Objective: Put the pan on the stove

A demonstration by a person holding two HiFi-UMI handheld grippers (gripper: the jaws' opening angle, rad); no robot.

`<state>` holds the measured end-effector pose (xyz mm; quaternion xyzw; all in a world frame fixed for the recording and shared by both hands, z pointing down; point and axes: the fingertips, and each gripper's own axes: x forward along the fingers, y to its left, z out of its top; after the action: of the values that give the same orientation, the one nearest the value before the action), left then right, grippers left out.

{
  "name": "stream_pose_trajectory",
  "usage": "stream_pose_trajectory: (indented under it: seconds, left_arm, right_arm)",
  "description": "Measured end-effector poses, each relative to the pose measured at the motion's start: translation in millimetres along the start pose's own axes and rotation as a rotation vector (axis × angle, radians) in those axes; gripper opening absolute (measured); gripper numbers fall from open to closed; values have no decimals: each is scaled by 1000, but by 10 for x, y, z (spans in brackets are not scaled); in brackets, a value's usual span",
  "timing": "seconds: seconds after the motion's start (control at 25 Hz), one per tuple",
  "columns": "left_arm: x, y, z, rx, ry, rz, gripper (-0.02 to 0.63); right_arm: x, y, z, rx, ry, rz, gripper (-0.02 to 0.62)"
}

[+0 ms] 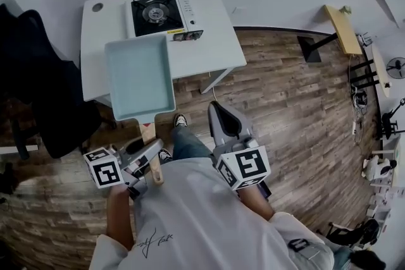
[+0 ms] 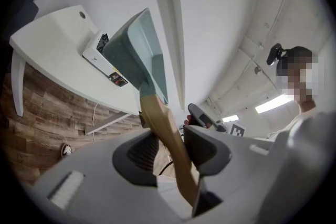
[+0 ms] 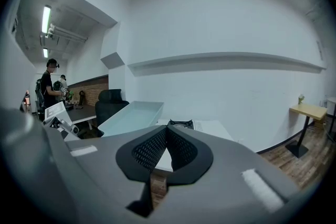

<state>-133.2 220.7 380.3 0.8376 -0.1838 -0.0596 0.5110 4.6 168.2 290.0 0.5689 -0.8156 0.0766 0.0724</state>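
Note:
A rectangular light-teal pan [image 1: 139, 76] with a wooden handle [image 1: 152, 155] hangs in the air over the front edge of the white table [image 1: 209, 41]. My left gripper [image 1: 150, 148] is shut on that handle, which runs between its pads [image 2: 202, 147] in the left gripper view, where the pan [image 2: 137, 55] appears tilted on edge. A black-topped portable stove [image 1: 158, 12] stands on the table just beyond the pan. My right gripper [image 1: 218, 109] is shut with nothing in it, held right of the pan. From the right gripper [image 3: 167, 131] view, the pan [image 3: 131, 115] and stove [image 3: 181, 124] lie ahead.
A black office chair [image 1: 38, 98] stands left of the table. A small wooden side table [image 1: 342, 25] and a fan [image 1: 395, 66] are at the far right on the wood floor [image 1: 297, 110]. People [image 3: 50, 81] stand at a desk far left.

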Motion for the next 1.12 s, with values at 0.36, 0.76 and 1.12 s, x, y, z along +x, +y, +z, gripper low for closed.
stream_pose_trajectory:
  seconds: [0.36, 0.76, 1.12]
  left_arm:
    - [264, 355, 557, 4, -19, 21, 192]
    - [761, 700, 1259, -48, -80, 15, 193]
    - [1204, 977, 1855, -38, -144, 52, 195]
  right_arm:
    - [664, -329, -2, 26, -3, -1, -3]
    - [1449, -765, 229, 19, -3, 71, -3]
    - [2044, -1148, 290, 17, 7, 135, -3]
